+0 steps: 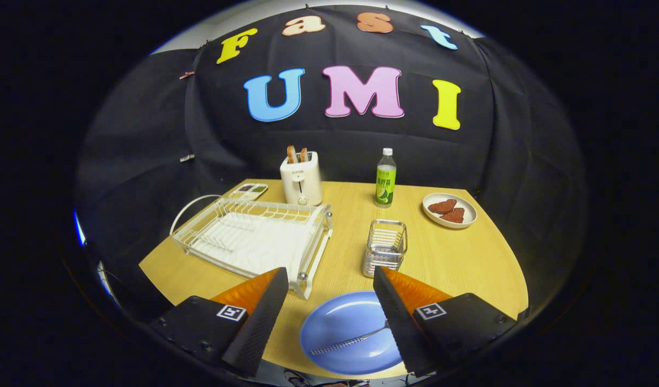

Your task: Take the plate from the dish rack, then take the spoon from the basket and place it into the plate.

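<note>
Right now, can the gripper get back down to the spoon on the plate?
Probably yes: the gripper is open above the blue plate, the spoon lies between its fingers, and nothing covers it.

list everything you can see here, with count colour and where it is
table: 1, light wood, under everything
plate: 1, blue, near edge of the table, between the fingers
spoon: 1, silver, lying in the blue plate, one end hidden behind a finger
basket: 1, silver wire, just ahead of the fingers
dish rack: 1, white, beside the basket
toaster: 1, white, behind the rack, two browned slices in its slots
bottle: 1, green, upright beyond the basket
small plate: 1, white, holding two reddish-brown pieces, near the bottle
tray: 1, pale, compartmented, beside the toaster
gripper: 1, black and orange fingers, open, spread above the plate, holding nothing
</note>
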A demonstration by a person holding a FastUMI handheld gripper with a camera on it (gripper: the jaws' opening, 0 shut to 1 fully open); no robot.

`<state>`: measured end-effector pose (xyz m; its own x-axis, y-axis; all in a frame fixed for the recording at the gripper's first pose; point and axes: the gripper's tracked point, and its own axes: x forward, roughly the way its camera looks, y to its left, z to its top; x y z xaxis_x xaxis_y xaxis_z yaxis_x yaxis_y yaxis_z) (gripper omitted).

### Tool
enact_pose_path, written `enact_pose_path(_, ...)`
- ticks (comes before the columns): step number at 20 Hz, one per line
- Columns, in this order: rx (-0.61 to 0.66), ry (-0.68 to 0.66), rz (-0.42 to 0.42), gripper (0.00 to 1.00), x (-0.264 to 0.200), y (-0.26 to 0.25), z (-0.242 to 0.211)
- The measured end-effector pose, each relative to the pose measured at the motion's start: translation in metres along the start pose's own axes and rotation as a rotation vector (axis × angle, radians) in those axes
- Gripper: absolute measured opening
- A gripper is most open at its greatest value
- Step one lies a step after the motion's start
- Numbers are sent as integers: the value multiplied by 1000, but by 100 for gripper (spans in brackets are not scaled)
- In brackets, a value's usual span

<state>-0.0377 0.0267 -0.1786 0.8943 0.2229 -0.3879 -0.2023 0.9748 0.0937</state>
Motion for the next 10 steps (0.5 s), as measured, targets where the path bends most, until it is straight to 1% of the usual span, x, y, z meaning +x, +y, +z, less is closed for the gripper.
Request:
enact_pose_path(3, 32, -89, -12, 99, -15, -2, 49)
enact_pose_path(4, 20, -116, -20, 99, -23, -4, 65)
enact_pose_path(6, 10, -185, -85, 99, -44, -20, 97)
enact_pose_path(7, 35, -215, -107, 99, -55, -23, 111)
enact_pose_path(8, 63, -240, -113, 99, -67, -22, 123)
enact_pose_path(10, 69, -264, -114, 100, -86, -27, 140)
